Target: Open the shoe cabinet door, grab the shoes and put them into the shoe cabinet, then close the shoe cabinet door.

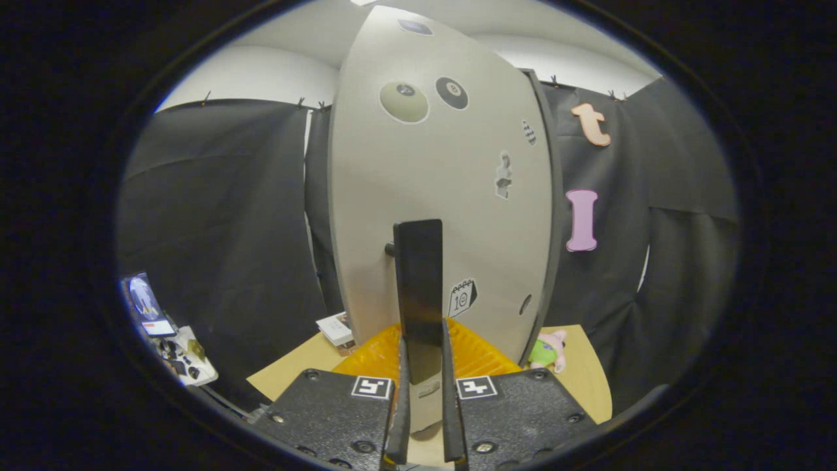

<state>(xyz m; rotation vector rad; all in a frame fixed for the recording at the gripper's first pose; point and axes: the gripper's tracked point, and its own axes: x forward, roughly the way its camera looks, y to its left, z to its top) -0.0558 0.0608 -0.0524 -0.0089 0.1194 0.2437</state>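
The claw point(425, 418) stands nearest, its two fingers point(397, 418) close together with the lower end of a dark, flat, upright handle point(418, 288) between them. Both fingers lie against the sides of that handle, so the claw is clenched on it. The handle stands off the pale grey shoe cabinet door point(444, 196) on a short dark peg at its upper left. The door rises tall just beyond the fingers and carries several stickers: two round ones near the top, a small figure to the right, and a little calendar sticker beside the handle. Under the door, just ahead of the fingers, lies an orange ribbed mat point(379, 353) on the light wooden desk point(288, 373). A small white box point(335, 328) sits on the desk to the left of the door's foot, and a pink and green plush toy point(548, 350) lies to its right. Beyond hangs the black cloth wall.
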